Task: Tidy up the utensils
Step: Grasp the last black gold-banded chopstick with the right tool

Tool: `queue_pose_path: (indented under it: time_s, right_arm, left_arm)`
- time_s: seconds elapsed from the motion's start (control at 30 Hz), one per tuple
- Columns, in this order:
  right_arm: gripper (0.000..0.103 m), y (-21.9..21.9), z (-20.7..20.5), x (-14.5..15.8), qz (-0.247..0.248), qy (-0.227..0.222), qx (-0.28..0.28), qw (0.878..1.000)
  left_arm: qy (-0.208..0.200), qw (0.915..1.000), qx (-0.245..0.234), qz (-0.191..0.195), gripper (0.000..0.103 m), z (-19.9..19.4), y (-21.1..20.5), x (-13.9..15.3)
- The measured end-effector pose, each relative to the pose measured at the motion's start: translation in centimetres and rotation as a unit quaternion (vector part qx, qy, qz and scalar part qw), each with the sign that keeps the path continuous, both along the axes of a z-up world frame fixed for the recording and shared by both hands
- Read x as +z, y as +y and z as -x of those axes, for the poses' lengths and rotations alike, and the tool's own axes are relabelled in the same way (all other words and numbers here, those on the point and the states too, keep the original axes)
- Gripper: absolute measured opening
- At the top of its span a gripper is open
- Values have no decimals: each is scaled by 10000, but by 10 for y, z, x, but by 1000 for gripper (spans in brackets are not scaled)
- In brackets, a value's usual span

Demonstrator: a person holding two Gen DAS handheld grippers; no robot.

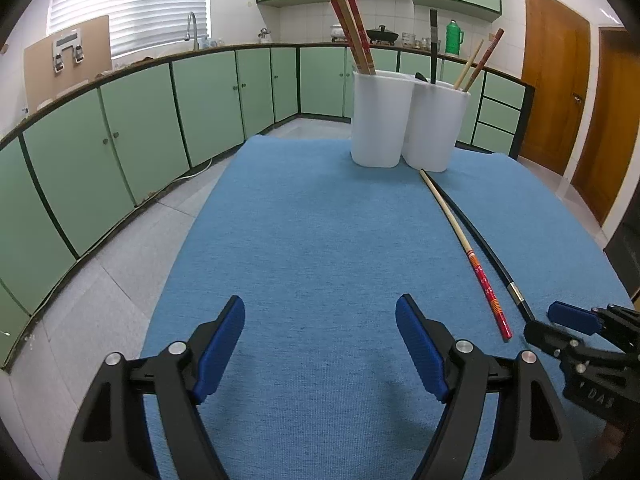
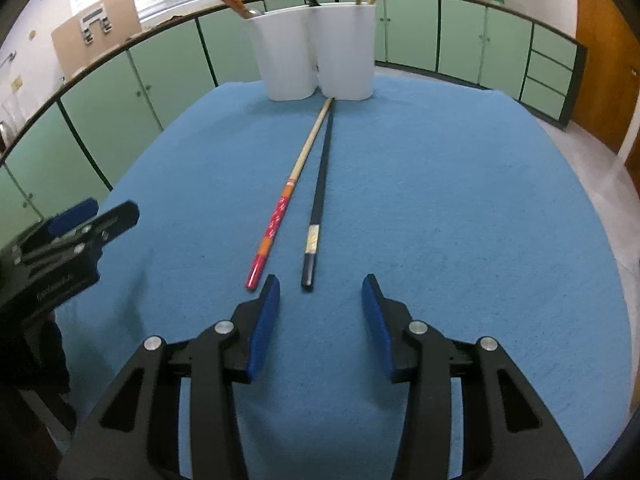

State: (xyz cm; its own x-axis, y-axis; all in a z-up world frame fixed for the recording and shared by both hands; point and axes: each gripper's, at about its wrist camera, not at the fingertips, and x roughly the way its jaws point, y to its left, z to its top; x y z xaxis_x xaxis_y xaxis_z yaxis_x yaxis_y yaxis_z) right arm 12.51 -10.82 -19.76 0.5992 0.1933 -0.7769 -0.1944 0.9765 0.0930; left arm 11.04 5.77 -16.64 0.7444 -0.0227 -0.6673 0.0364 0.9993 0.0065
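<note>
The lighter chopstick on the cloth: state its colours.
Pale wood chopstick with a red-and-orange patterned handle end; clearest in the right wrist view.

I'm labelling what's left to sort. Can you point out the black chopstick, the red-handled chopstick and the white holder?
black chopstick point(image 2: 320, 184), right wrist view, mid shaft.
red-handled chopstick point(image 2: 276, 220), right wrist view, red patterned handle.
white holder point(image 2: 348, 52), right wrist view, front wall of right cup.
</note>
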Motion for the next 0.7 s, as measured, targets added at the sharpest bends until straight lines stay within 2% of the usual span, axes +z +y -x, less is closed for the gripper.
queue_pose_path:
  time_s: [0.33,0.4,0.43,0.7]
  right_arm:
    - [24,8,-7,0,11,2,-10,10000]
    - [11,9,-9,-1,-2,19,8,10000]
    - [8,9,-10,-2,1,37,25,10000]
    - [6,-7,-8,0,-62,50,-202,9998]
  left_arm:
    - [56,10000,-39,-39,77,-3,-1,-2]
    - [84,9999,-62,-17,77,-3,-1,-2]
    - [98,9999,-67,-11,77,-4,-2,-2]
    - [194,9991,-330,191,77,-4,-25,-2]
